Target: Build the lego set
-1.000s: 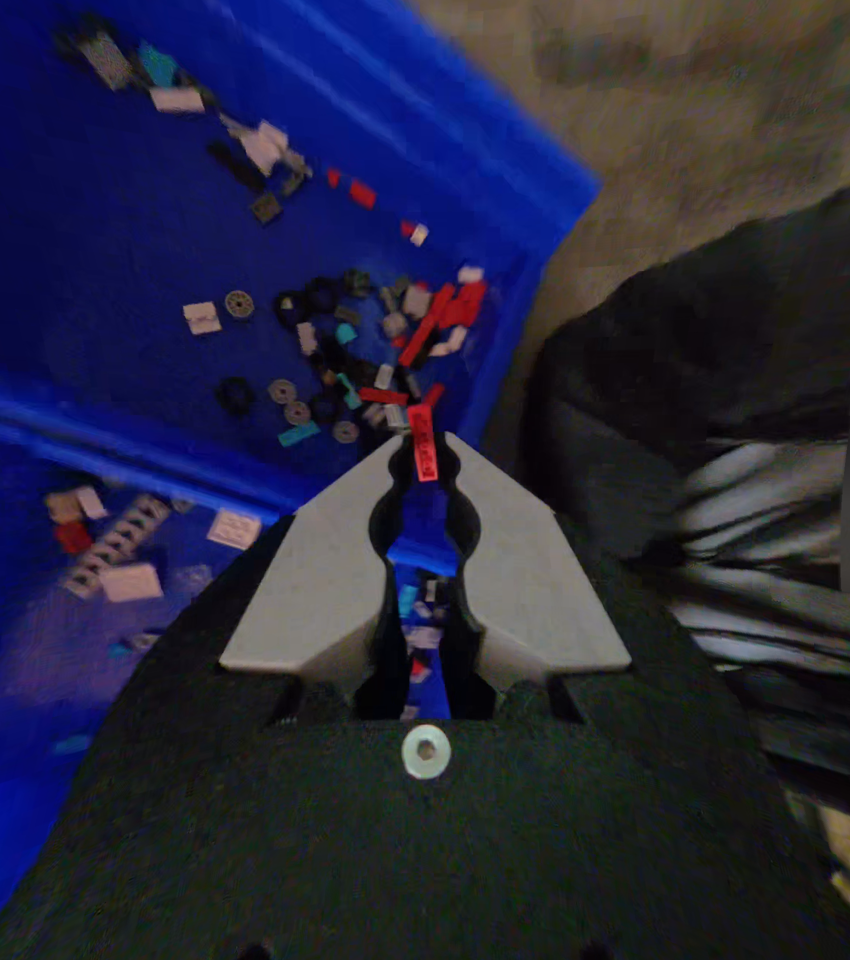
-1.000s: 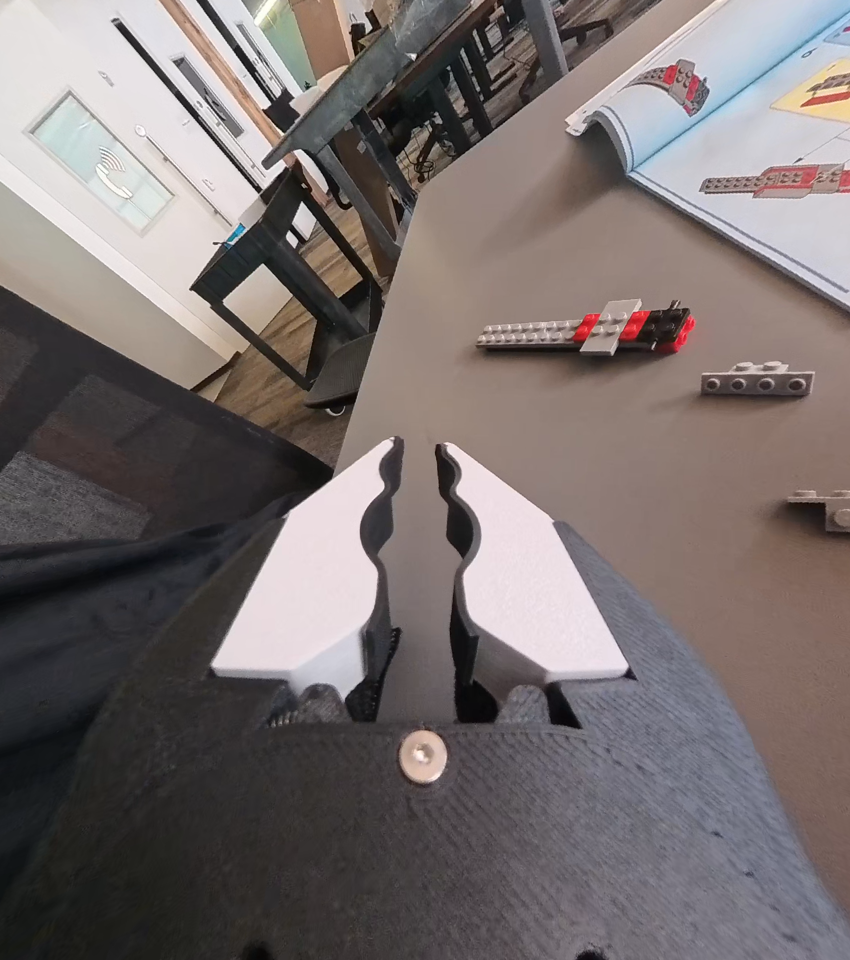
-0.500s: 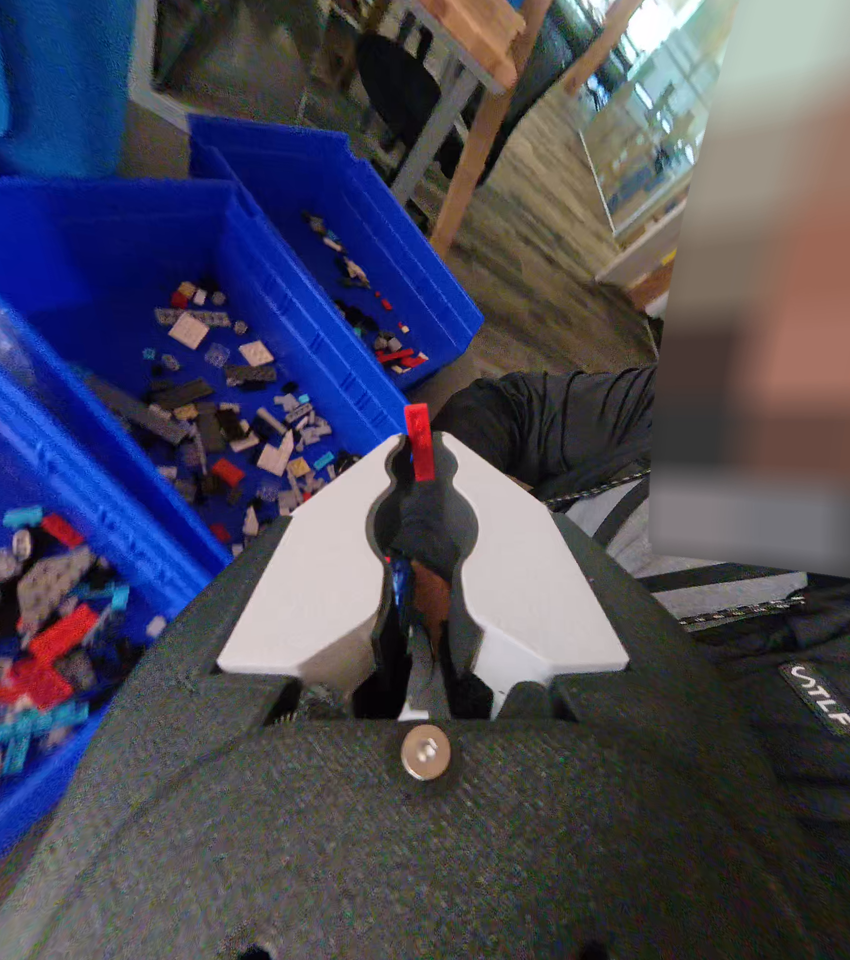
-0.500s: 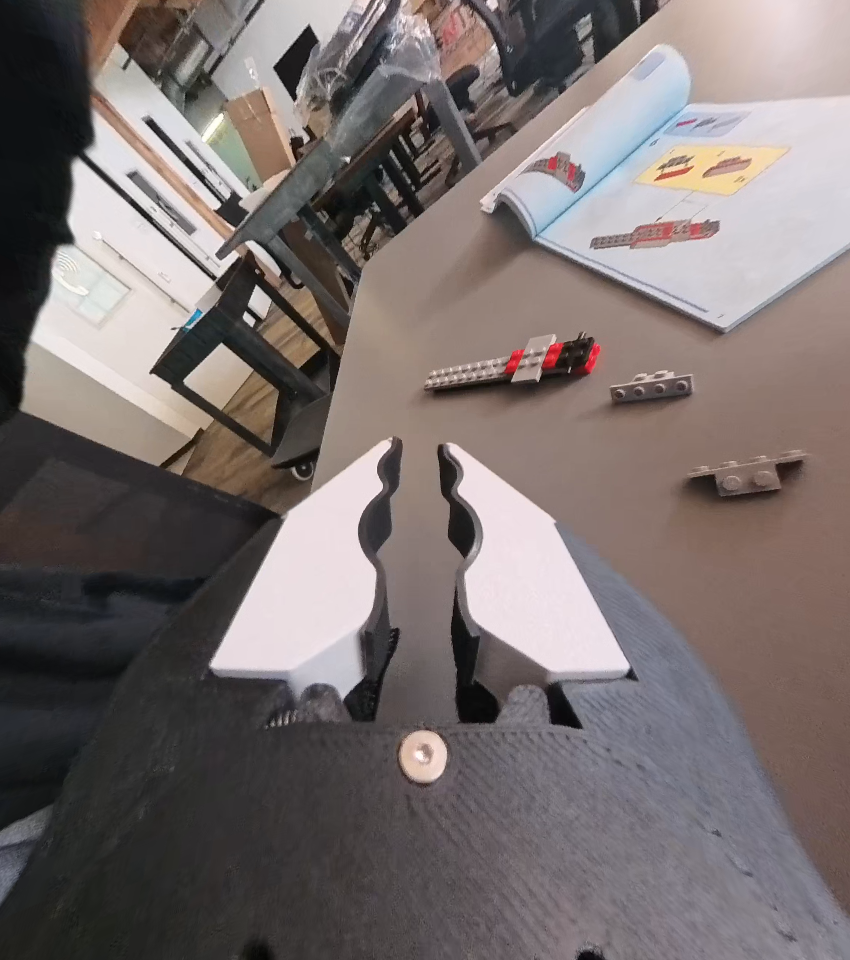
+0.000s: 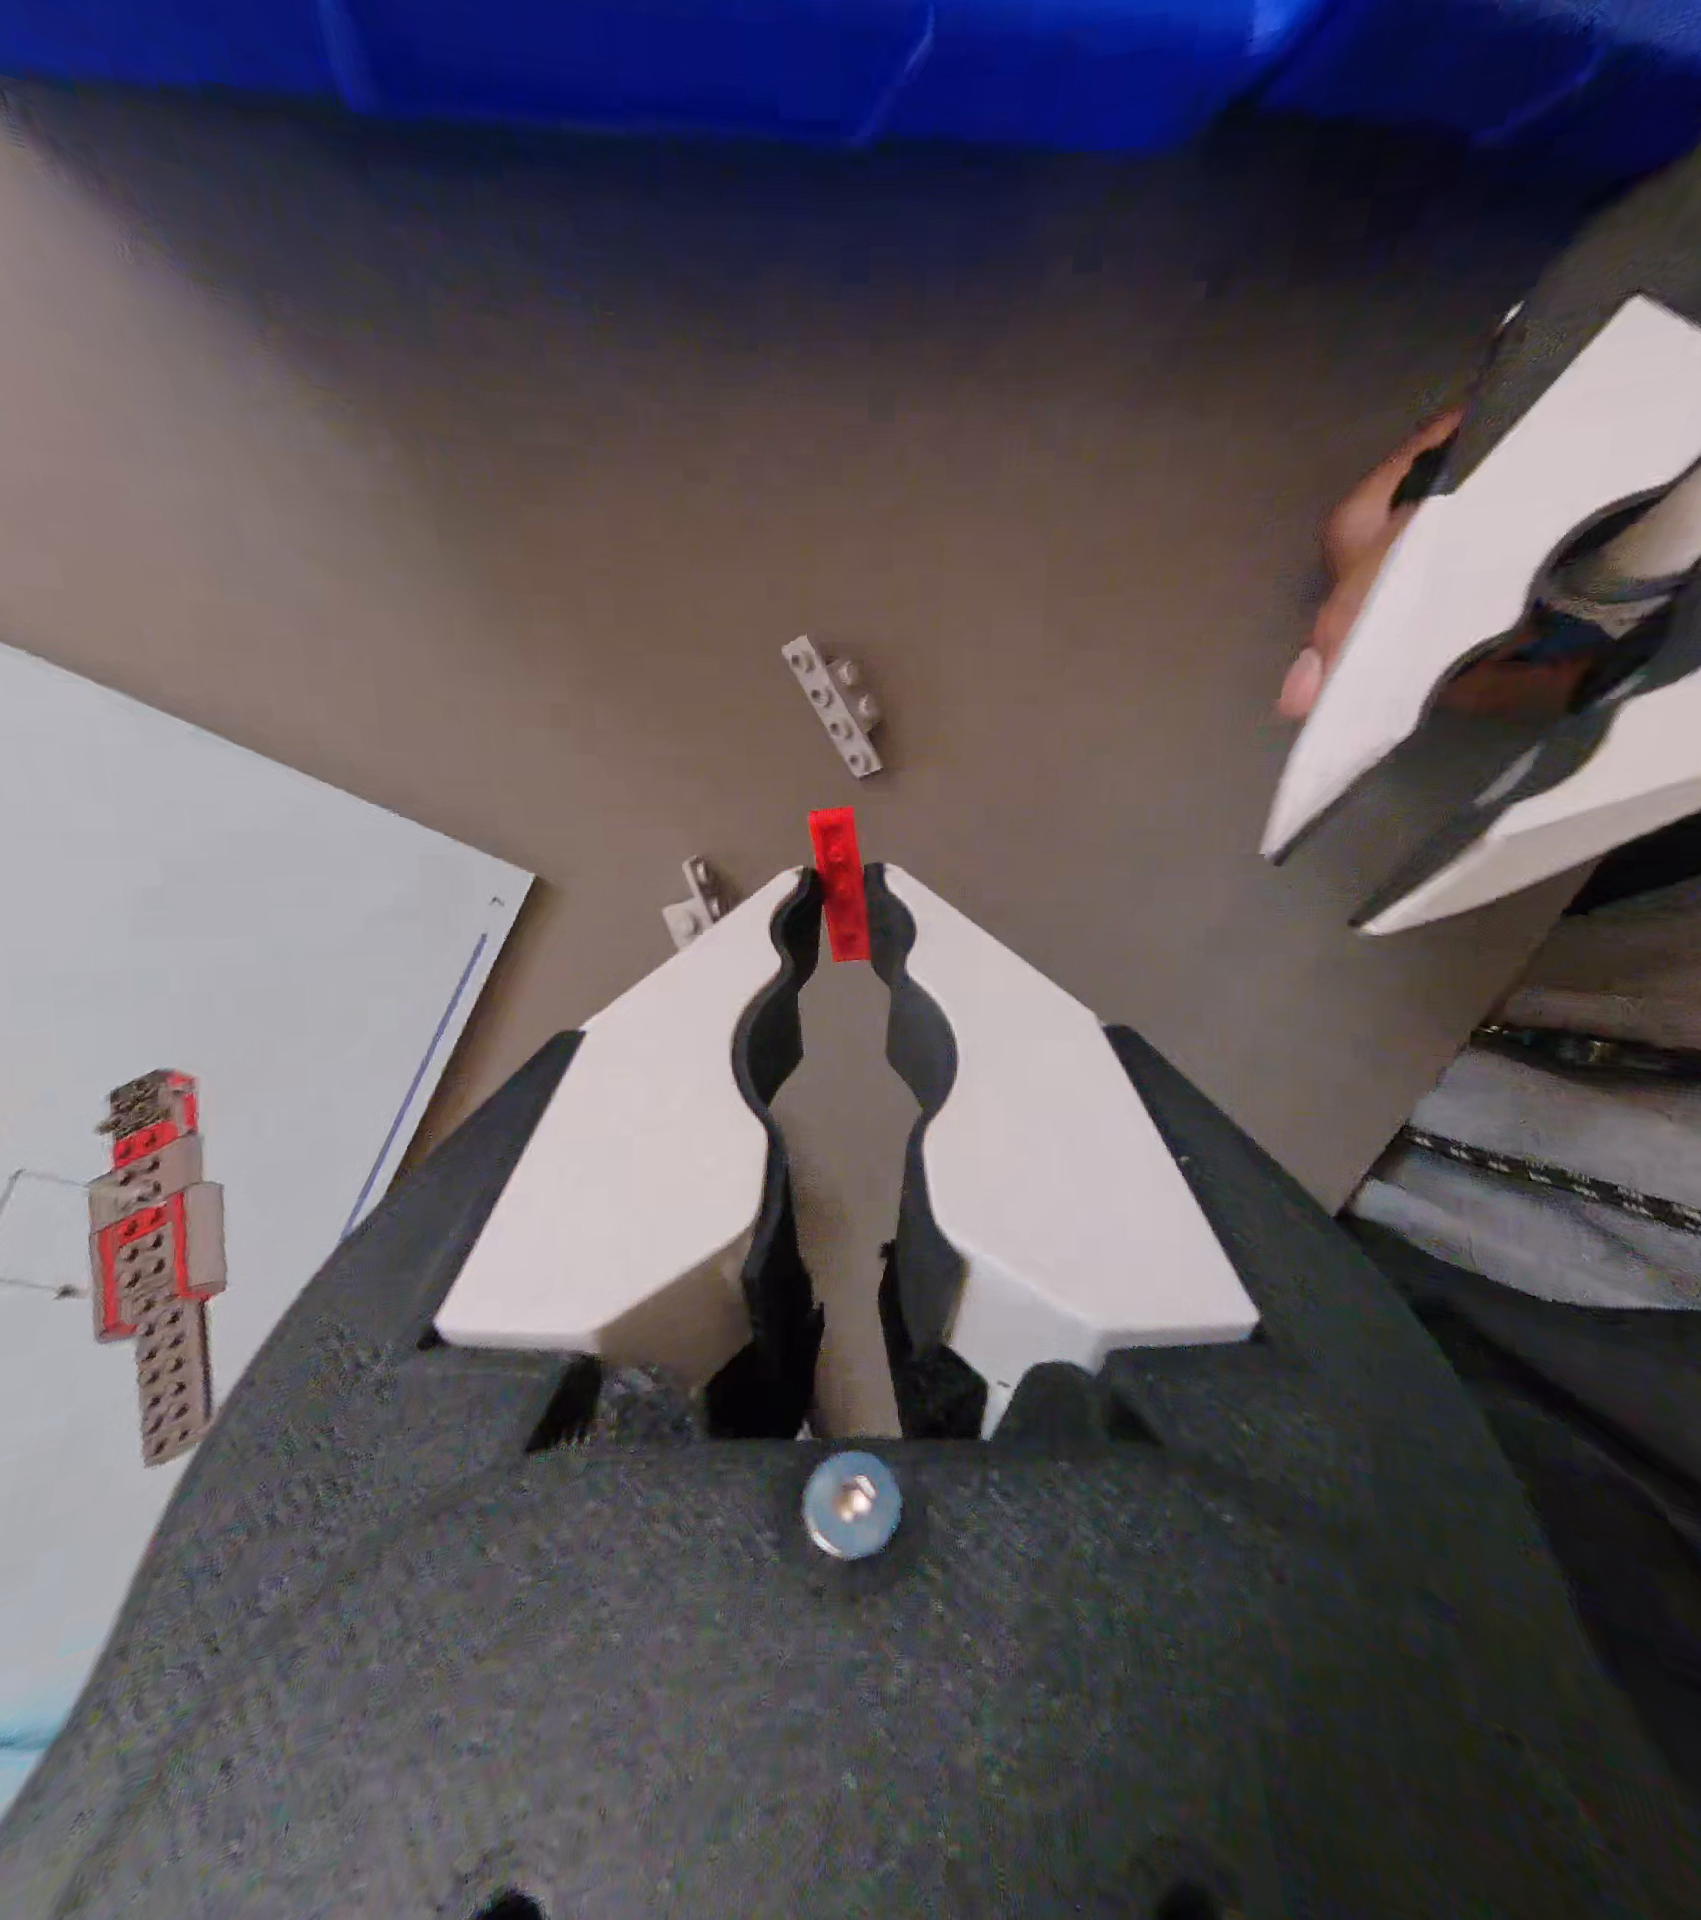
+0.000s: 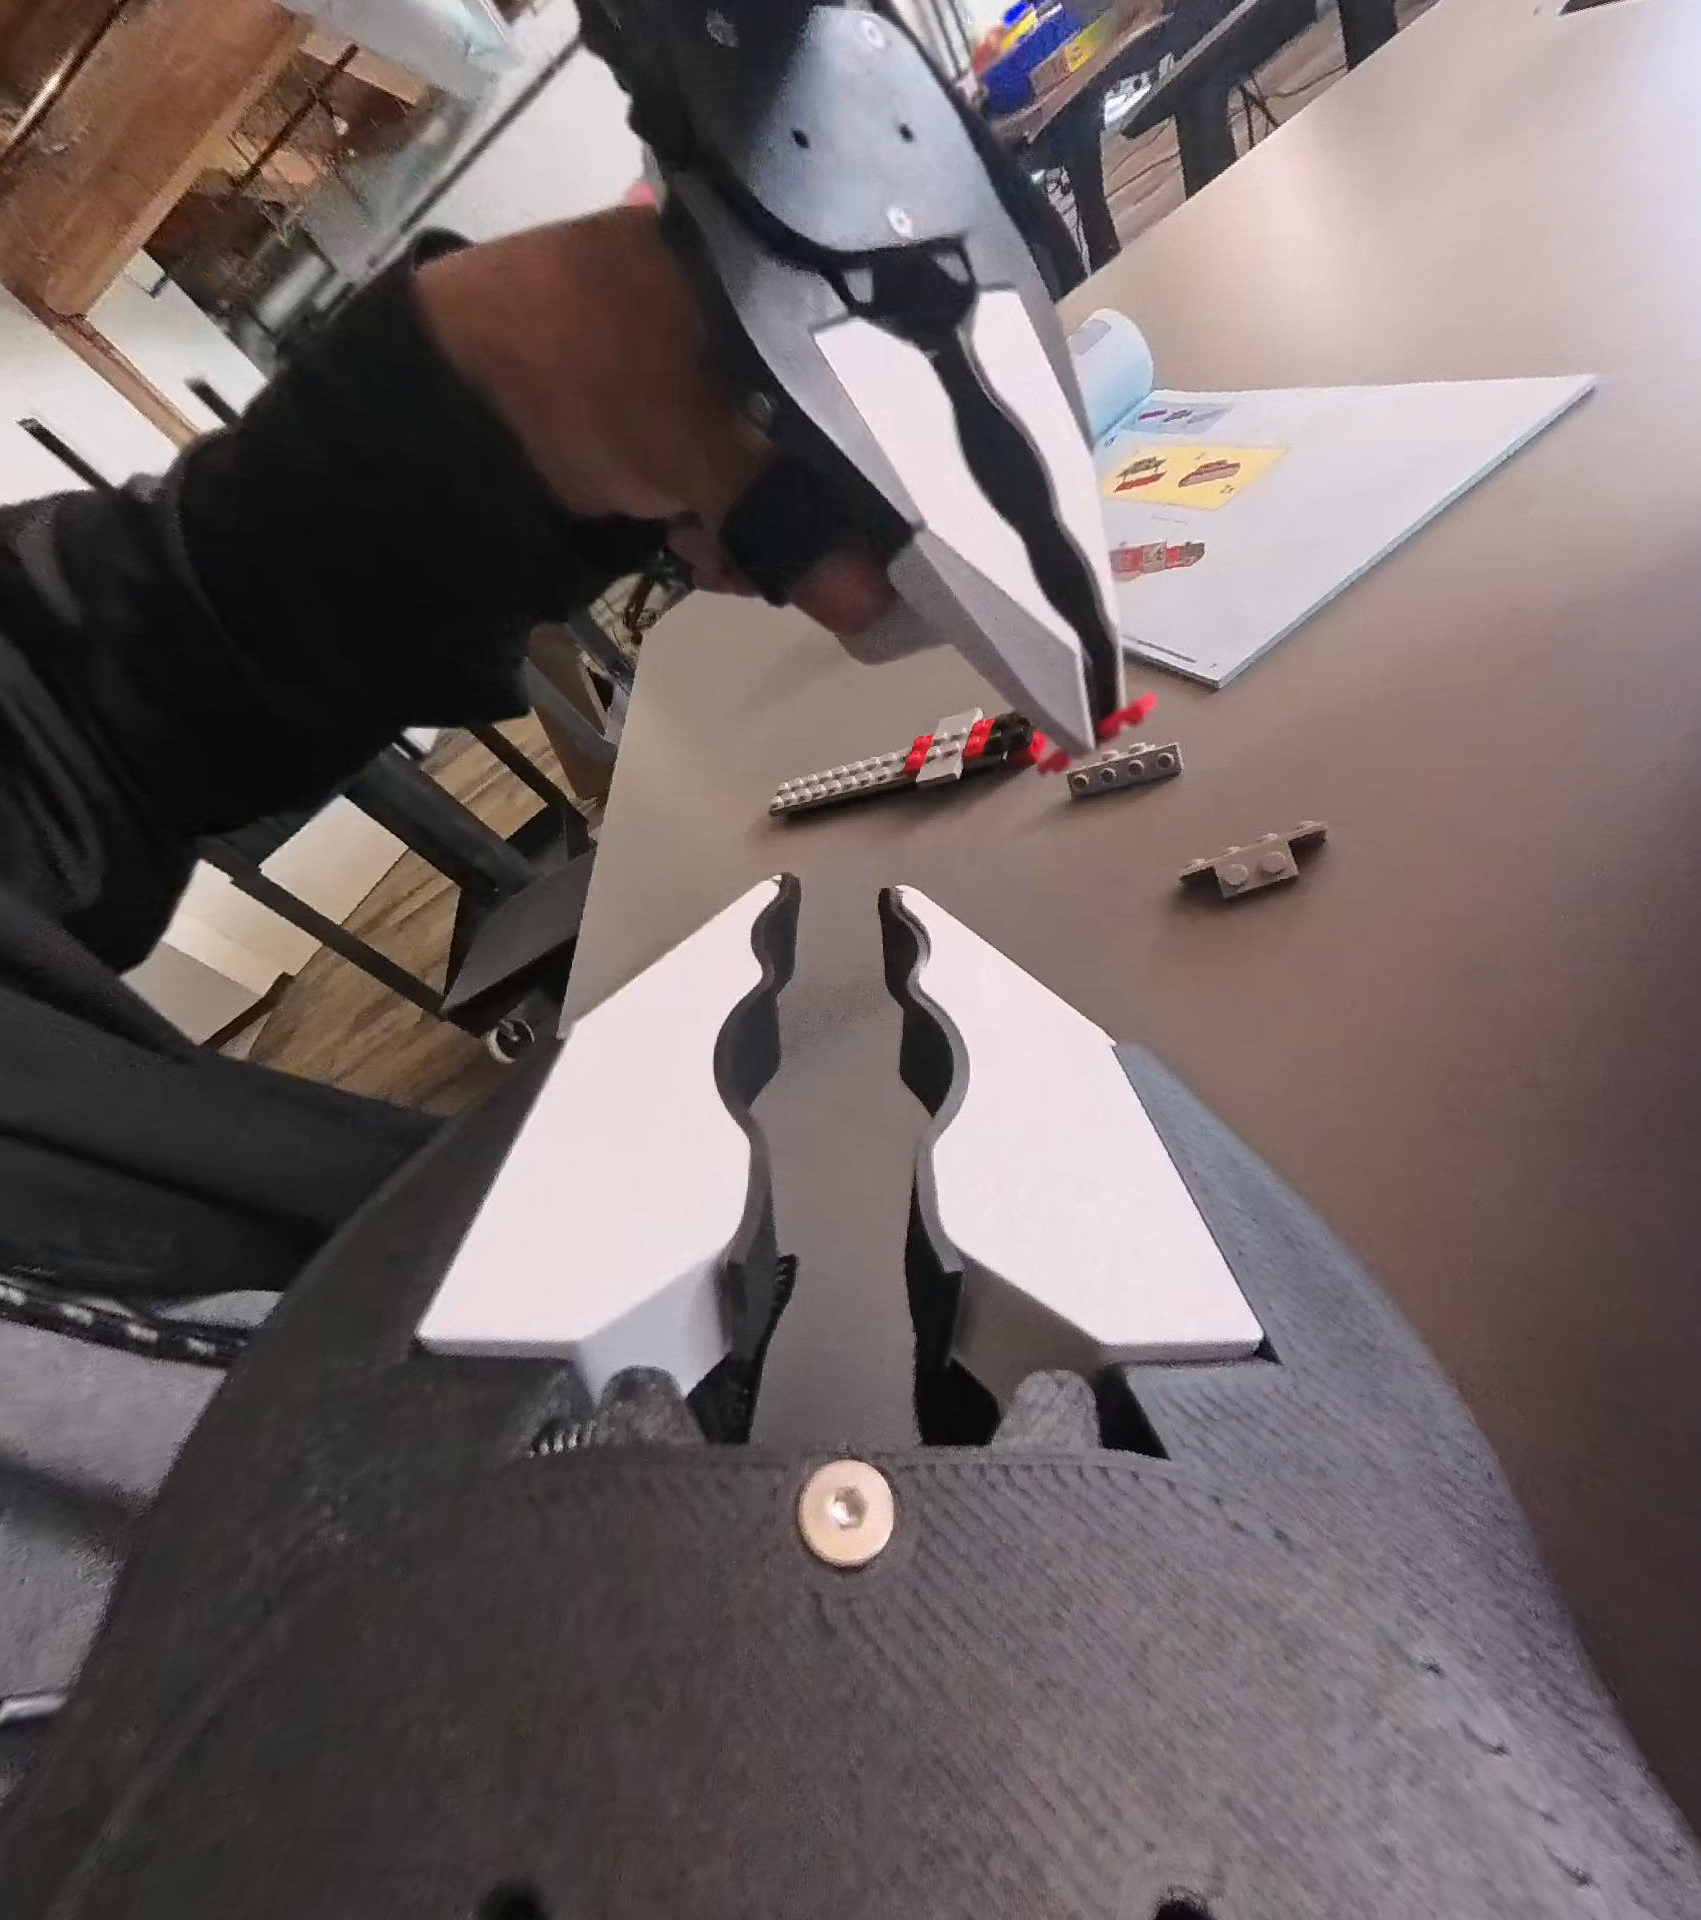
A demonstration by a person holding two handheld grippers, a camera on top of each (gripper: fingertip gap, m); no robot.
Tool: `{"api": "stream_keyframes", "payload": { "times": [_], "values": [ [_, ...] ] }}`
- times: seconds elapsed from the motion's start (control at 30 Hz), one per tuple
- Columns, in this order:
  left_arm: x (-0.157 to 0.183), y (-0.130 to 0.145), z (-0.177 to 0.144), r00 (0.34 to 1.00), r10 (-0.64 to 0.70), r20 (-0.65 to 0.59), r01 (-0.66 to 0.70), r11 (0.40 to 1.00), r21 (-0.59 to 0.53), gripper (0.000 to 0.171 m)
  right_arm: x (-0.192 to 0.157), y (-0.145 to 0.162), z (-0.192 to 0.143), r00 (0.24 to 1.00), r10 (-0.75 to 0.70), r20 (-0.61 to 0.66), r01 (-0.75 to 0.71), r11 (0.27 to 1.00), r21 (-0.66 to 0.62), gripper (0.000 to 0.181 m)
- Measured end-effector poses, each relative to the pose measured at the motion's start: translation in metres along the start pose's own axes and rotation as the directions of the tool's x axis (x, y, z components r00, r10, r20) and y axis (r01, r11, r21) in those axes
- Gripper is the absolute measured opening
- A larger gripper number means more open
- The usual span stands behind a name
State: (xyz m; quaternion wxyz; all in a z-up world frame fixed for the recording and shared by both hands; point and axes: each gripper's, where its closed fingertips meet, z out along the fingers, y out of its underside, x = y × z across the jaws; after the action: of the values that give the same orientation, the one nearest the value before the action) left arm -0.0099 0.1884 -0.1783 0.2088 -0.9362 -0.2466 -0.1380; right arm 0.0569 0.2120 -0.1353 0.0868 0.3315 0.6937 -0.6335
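My left gripper (image 5: 843,878) is shut on a small red plate (image 5: 841,883), held just above the dark table. In the right wrist view the left gripper (image 6: 1095,732) points down with the red plate (image 6: 1128,715) at its tips, over the end of the grey, red and black long assembly (image 6: 887,769) and beside a grey bracket piece (image 6: 1126,771). A second grey bracket (image 6: 1251,860) lies nearer. Two grey brackets show in the left wrist view (image 5: 835,707) (image 5: 695,899). My right gripper (image 6: 838,894) is open and empty, low over the table edge; it also shows in the left wrist view (image 5: 1319,883).
The open instruction booklet (image 6: 1345,499) lies on the table beyond the pieces, and shows at left in the left wrist view (image 5: 150,935). A blue bin (image 5: 825,62) is at the far side. A person's sleeve and hand (image 6: 358,540) hold the left gripper. My hands' fingertips stand some 9 centimeters from each other.
My left gripper has swung from the blue parts bins over to the table with the red plate in it and now hangs above the pieces. My right gripper stays open and has drawn back a little.
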Motion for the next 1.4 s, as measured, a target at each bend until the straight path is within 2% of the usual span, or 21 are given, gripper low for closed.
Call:
{"api": "stream_keyframes", "payload": {
  "times": [0.13, 0.3, 0.4, 0.5, 0.57, 0.67, 0.7, 0.8, 0.87, 0.97, 1.07, 1.13, 1.23, 1.4],
  "values": [
    [-0.009, 0.010, 0.018, 0.997, 0.022, 0.069, -0.016, 0.996, -0.087, 0.008, 0.000, 0.002, 0.002, 1.000, 0.016, 0.012, -0.016, 1.000, -0.020, 0.018],
    [-0.007, 0.003, 0.014, 0.995, 0.029, 0.091, -0.020, 0.995, -0.095, 0.028, -0.003, 0.005, 0.003, 0.999, 0.008, 0.033, -0.007, 0.999, -0.041, 0.019],
    [0.012, -0.025, -0.005, 0.988, 0.129, 0.079, -0.127, 0.991, -0.032, 0.028, -0.007, 0.008, 0.005, 0.999, -0.014, 0.045, 0.017, 0.998, -0.059, 0.019],
    [0.057, -0.079, -0.030, 0.941, 0.331, 0.067, -0.336, 0.939, 0.070, 0.029, -0.011, 0.014, 0.009, 0.998, -0.045, 0.054, 0.050, 0.994, -0.098, 0.019],
    [0.099, -0.120, -0.041, 0.866, 0.495, 0.068, -0.500, 0.859, 0.114, 0.028, -0.014, 0.019, 0.011, 0.996, -0.063, 0.062, 0.070, 0.990, -0.125, 0.019],
    [0.171, -0.177, -0.036, 0.697, 0.714, 0.066, -0.715, 0.686, 0.135, 0.028, -0.017, 0.023, 0.014, 0.993, -0.089, 0.071, 0.099, 0.984, -0.151, 0.019],
    [0.197, -0.192, -0.027, 0.639, 0.768, 0.043, -0.765, 0.629, 0.136, 0.028, -0.018, 0.024, 0.014, 0.993, -0.094, 0.076, 0.105, 0.982, -0.157, 0.019],
    [0.248, -0.235, 0.007, 0.548, 0.836, 0.022, -0.835, 0.547, 0.055, 0.030, -0.018, 0.022, 0.013, 0.993, -0.089, 0.078, 0.100, 0.984, -0.147, 0.019],
    [0.288, -0.251, 0.034, 0.438, 0.897, -0.059, -0.895, 0.441, 0.062, 0.030, -0.018, 0.022, 0.013, 0.994, -0.074, 0.082, 0.085, 0.986, -0.143, 0.019],
    [0.326, -0.253, 0.090, 0.275, 0.941, -0.198, -0.958, 0.285, 0.019, 0.030, -0.018, 0.024, 0.014, 0.994, -0.065, 0.092, 0.079, 0.984, -0.159, 0.019],
    [0.340, -0.244, 0.149, 0.134, 0.948, -0.290, -0.991, 0.124, -0.054, 0.029, -0.020, 0.026, 0.015, 0.992, -0.074, 0.100, 0.090, 0.981, -0.173, 0.019],
    [0.342, -0.240, 0.183, 0.077, 0.946, -0.315, -0.993, 0.044, -0.111, 0.028, -0.020, 0.026, 0.015, 0.992, -0.078, 0.101, 0.095, 0.980, -0.176, 0.019],
    [0.337, -0.239, 0.215, -0.015, 0.944, -0.329, -0.978, -0.083, -0.193, 0.027, -0.020, 0.026, 0.015, 0.992, -0.086, 0.095, 0.102, 0.979, -0.176, 0.019],
    [0.323, -0.226, 0.236, -0.105, 0.896, -0.431, -0.930, -0.242, -0.276, 0.021, -0.021, 0.030, 0.015, 0.989, -0.117, 0.093, 0.134, 0.972, -0.194, 0.019]
  ]
}}
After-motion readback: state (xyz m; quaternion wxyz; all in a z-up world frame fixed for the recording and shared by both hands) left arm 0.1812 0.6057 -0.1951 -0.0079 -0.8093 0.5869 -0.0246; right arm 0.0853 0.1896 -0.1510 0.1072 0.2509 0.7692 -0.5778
